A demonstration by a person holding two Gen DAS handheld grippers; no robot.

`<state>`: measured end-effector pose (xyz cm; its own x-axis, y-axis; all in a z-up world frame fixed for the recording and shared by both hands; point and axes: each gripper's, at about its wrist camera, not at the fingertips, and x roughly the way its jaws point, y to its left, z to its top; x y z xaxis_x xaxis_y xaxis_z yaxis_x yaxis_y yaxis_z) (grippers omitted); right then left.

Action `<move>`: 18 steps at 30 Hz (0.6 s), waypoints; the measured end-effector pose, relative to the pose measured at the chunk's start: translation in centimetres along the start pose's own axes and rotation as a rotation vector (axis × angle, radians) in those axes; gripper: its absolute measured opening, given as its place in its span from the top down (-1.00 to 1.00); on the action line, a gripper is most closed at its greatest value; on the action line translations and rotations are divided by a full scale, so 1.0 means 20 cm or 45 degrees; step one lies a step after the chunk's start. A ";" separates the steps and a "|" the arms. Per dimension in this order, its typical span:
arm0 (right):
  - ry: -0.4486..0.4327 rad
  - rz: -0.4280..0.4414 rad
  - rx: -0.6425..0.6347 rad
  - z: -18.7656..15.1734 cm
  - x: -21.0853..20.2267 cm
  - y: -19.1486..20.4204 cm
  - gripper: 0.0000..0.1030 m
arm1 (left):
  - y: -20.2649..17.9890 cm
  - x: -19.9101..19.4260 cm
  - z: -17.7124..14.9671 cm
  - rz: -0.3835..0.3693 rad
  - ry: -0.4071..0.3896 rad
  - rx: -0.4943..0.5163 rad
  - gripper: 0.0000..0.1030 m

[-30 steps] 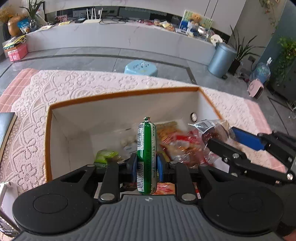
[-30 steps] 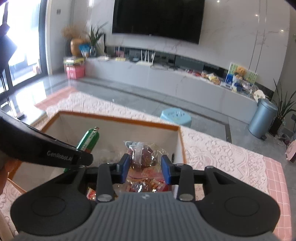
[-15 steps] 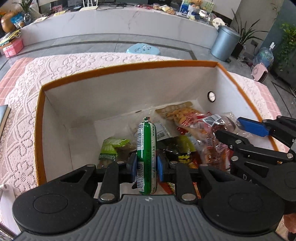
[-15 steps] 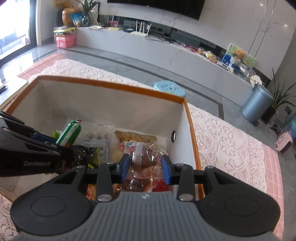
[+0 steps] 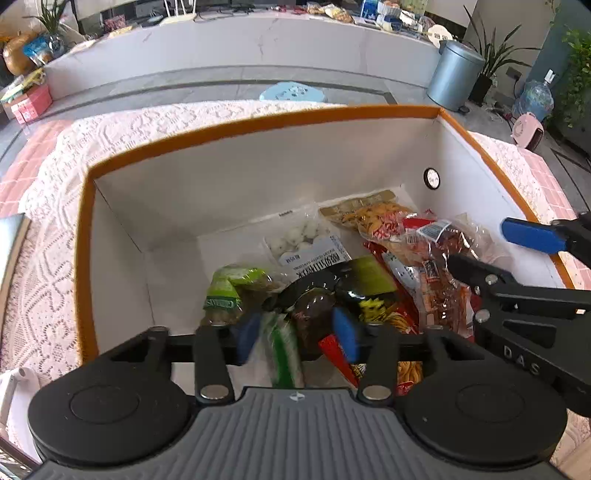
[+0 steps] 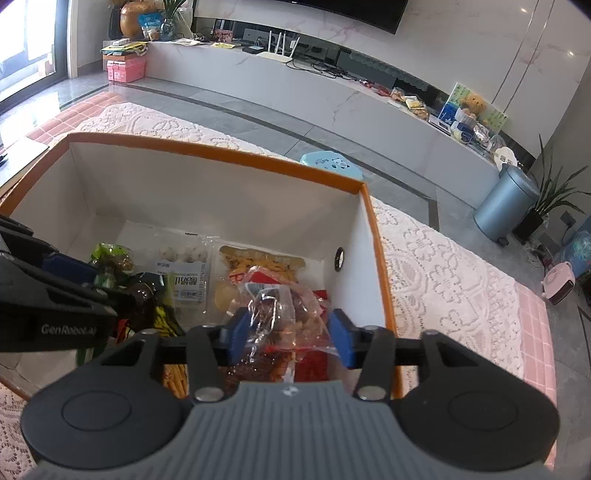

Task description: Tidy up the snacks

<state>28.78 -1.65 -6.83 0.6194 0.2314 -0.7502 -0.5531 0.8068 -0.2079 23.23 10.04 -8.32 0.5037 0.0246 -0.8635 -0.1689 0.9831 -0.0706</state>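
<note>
left claw: jaws apart, blurred green sausage stick loose between
right claw: spread, clear crinkly snack bag between pads
box: orange-rimmed white carton, snacks inside

– What kind of place is this?
– A living room in a home. A big dark television hangs on a marble wall above a long low cabinet.
– Anything more?
– A potted plant, a pedal bin, and a lace cloth.
</note>
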 end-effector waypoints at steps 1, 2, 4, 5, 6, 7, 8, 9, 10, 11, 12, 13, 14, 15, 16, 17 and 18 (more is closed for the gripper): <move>-0.002 0.000 0.005 0.00 -0.01 -0.01 -0.19 | -0.01 -0.01 0.00 0.016 -0.013 0.004 -0.26; -0.007 0.002 0.011 0.00 -0.02 -0.02 -0.27 | -0.01 -0.03 0.00 0.031 -0.030 0.009 -0.27; -0.023 0.004 0.021 0.01 -0.06 -0.03 -0.34 | -0.01 -0.07 0.01 0.033 -0.061 -0.001 -0.32; -0.032 0.001 0.024 0.01 -0.08 -0.04 -0.38 | -0.01 -0.09 0.01 0.029 -0.074 -0.013 -0.34; -0.041 -0.006 0.026 0.01 -0.10 -0.04 -0.43 | -0.01 -0.12 0.02 0.024 -0.087 -0.023 -0.34; -0.056 -0.015 0.032 0.01 -0.13 -0.05 -0.45 | -0.01 -0.15 0.01 0.021 -0.105 -0.030 -0.34; -0.070 -0.020 0.040 0.01 -0.16 -0.06 -0.46 | -0.02 -0.17 0.02 0.020 -0.122 -0.031 -0.35; -0.083 -0.023 0.051 0.01 -0.19 -0.07 -0.46 | -0.03 -0.20 0.01 0.022 -0.143 -0.029 -0.35; -0.094 -0.026 0.067 0.01 -0.22 -0.09 -0.52 | -0.03 -0.23 0.01 0.023 -0.162 -0.028 -0.35; -0.106 -0.029 0.086 0.01 -0.25 -0.10 -0.57 | -0.04 -0.27 0.01 0.021 -0.193 -0.025 -0.35; -0.121 -0.031 0.109 0.00 -0.28 -0.12 -0.59 | -0.06 -0.30 0.00 0.015 -0.224 -0.020 -0.36; -0.136 -0.031 0.132 -0.01 -0.32 -0.13 -0.60 | -0.07 -0.34 -0.01 0.010 -0.255 -0.014 -0.36; -0.152 -0.031 0.157 -0.02 -0.36 -0.15 -0.65 | -0.08 -0.37 -0.01 0.007 -0.281 -0.010 -0.37; -0.165 -0.030 0.174 -0.03 -0.39 -0.15 -0.69 | -0.10 -0.41 -0.02 0.005 -0.310 -0.006 -0.37; -0.182 -0.031 0.194 -0.04 -0.43 -0.16 -0.70 | -0.11 -0.45 -0.03 0.005 -0.341 -0.004 -0.37; -0.197 -0.031 0.210 -0.05 -0.47 -0.17 -0.71 | -0.12 -0.49 -0.05 0.007 -0.374 -0.002 -0.37; -0.211 -0.033 0.225 -0.07 -0.51 -0.17 -0.74 | -0.14 -0.52 -0.06 0.007 -0.402 -0.001 -0.38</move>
<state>23.56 -7.61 0.71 0.7231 0.2840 -0.6297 -0.4390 0.8927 -0.1016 17.52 6.90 0.23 0.7411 0.0855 -0.6659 -0.1730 0.9827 -0.0664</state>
